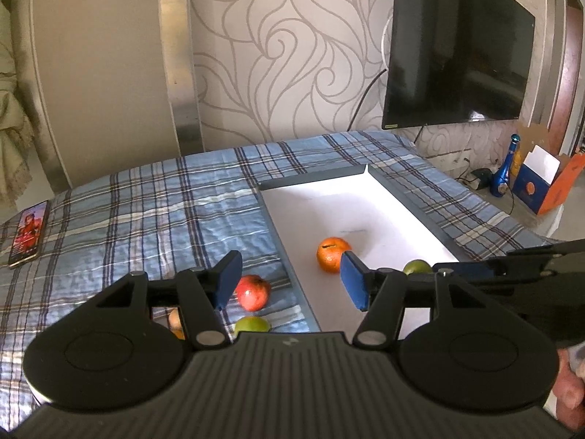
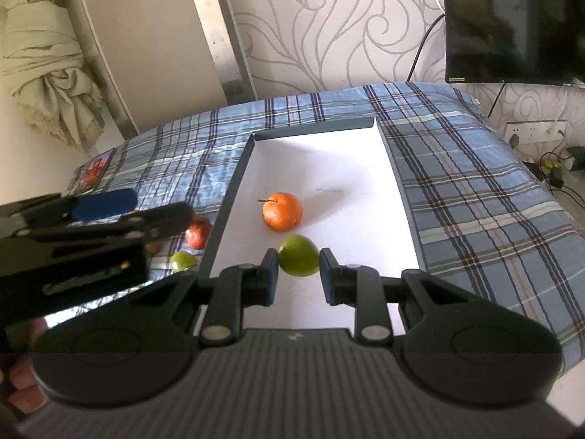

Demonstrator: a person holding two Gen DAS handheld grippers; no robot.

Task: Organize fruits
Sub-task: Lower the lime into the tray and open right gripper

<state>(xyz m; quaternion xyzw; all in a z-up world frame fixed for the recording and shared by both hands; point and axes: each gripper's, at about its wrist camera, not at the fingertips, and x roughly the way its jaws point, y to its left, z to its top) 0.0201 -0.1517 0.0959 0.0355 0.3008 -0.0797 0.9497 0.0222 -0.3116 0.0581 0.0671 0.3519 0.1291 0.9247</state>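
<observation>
A white tray with a grey rim [image 1: 278,226] [image 2: 226,197] lies on the plaid cloth. In it are an orange [image 1: 332,254] [image 2: 282,211] and a green fruit [image 1: 416,267] [image 2: 298,255]. My right gripper [image 2: 298,276] is open, its pads on either side of the green fruit with a small gap. My left gripper [image 1: 290,281] is open and empty, above the tray's left rim. On the cloth left of the tray lie a red fruit [image 1: 253,292] [image 2: 197,234], a second green fruit [image 1: 251,325] [image 2: 182,260] and an orange-yellow fruit [image 1: 175,323], mostly hidden by the gripper.
A phone [image 1: 29,232] [image 2: 95,170] lies at the cloth's left edge. A TV [image 1: 457,47] hangs on the patterned wall. A blue bottle [image 1: 506,168] and boxes [image 1: 541,179] stand at the far right. A curtain [image 2: 51,73] hangs at left.
</observation>
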